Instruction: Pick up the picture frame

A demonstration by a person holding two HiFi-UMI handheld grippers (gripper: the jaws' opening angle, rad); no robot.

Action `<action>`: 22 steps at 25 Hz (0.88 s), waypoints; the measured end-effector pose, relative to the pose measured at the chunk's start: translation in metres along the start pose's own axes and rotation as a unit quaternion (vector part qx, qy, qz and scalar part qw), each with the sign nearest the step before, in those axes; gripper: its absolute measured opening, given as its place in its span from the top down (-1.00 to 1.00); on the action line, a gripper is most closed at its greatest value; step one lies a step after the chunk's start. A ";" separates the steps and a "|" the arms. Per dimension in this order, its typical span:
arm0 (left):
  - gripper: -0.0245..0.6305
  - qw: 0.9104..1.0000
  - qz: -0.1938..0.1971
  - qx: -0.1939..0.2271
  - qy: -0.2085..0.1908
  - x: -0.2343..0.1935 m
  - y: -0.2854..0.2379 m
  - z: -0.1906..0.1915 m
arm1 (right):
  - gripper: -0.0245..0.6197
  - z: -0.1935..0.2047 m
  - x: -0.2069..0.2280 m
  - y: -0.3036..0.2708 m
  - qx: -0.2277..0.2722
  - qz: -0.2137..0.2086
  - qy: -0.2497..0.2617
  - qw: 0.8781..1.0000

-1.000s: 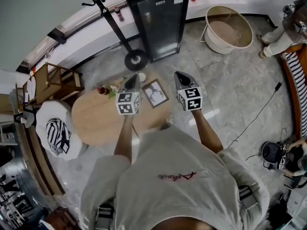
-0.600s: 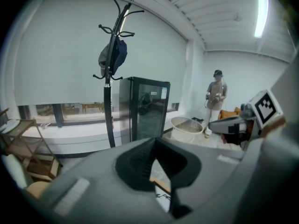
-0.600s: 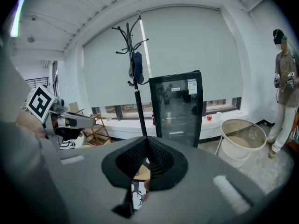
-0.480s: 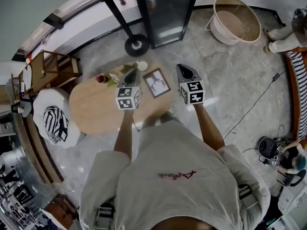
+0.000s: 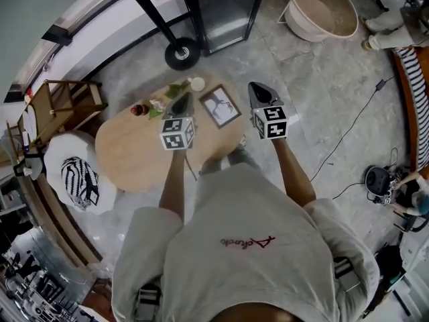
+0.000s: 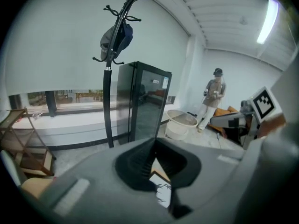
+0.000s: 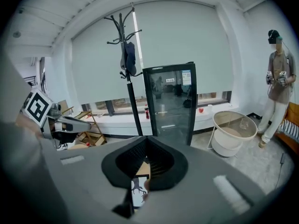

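Note:
The picture frame (image 5: 220, 106), dark-edged with a white print of a black tree, lies flat at the far right end of the oval wooden table (image 5: 131, 153). My left gripper (image 5: 182, 99) is shut and hovers over the table just left of the frame. My right gripper (image 5: 255, 88) is shut and hovers just right of the frame, past the table's edge. Neither holds anything. In the left gripper view a corner of the frame (image 6: 161, 193) shows below the closed jaws (image 6: 154, 142). The right gripper view shows the frame (image 7: 138, 190) under its closed jaws (image 7: 147, 139).
A red fruit (image 5: 138, 109), green leaves (image 5: 169, 94) and a small white cup (image 5: 197, 84) sit on the table's far side. Beyond it stand a coat stand's base (image 5: 182, 53), a glass-door fridge (image 5: 224, 9) and a round tub (image 5: 323, 9). A white stool (image 5: 77, 180) stands at the left.
Both grippers have sunk toward the table and now flank the frame more closely. Their jaws stay shut. The frame has not moved on the table.

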State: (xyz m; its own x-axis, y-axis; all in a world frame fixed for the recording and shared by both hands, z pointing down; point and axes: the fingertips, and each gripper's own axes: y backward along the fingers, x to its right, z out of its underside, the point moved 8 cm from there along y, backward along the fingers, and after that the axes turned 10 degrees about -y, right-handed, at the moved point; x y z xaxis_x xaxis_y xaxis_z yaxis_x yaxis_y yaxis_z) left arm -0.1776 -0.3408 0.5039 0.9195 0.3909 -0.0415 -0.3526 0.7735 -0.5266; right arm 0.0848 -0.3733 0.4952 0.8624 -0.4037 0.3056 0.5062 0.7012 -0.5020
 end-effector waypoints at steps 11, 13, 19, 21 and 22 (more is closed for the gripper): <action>0.92 0.999 0.026 -0.033 0.015 -0.029 -0.012 0.036 | 0.90 0.031 -0.008 -0.029 -0.034 0.022 -0.012 0.999; 0.92 0.999 0.028 -0.040 0.019 -0.031 -0.017 0.045 | 0.90 0.039 -0.006 -0.036 -0.042 0.023 -0.013 0.999; 0.92 0.997 0.037 -0.063 0.030 -0.027 -0.031 0.076 | 0.90 0.063 0.001 -0.054 -0.066 0.022 -0.015 0.997; 0.92 0.996 0.039 -0.072 0.035 -0.024 -0.035 0.087 | 0.90 0.073 0.002 -0.056 -0.074 0.024 -0.020 0.997; 0.92 0.996 0.041 -0.076 0.039 -0.023 -0.038 0.093 | 0.90 0.078 0.003 -0.057 -0.079 0.025 -0.022 0.996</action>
State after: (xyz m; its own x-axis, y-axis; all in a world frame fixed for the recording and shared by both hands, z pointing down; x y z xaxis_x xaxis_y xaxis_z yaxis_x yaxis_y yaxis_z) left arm -0.2014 -0.3326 0.6038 0.9014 0.4055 -0.1518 -0.4022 0.6544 -0.6403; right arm 0.0574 -0.3689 0.5875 0.8867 -0.3425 0.3105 0.4615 0.6173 -0.6371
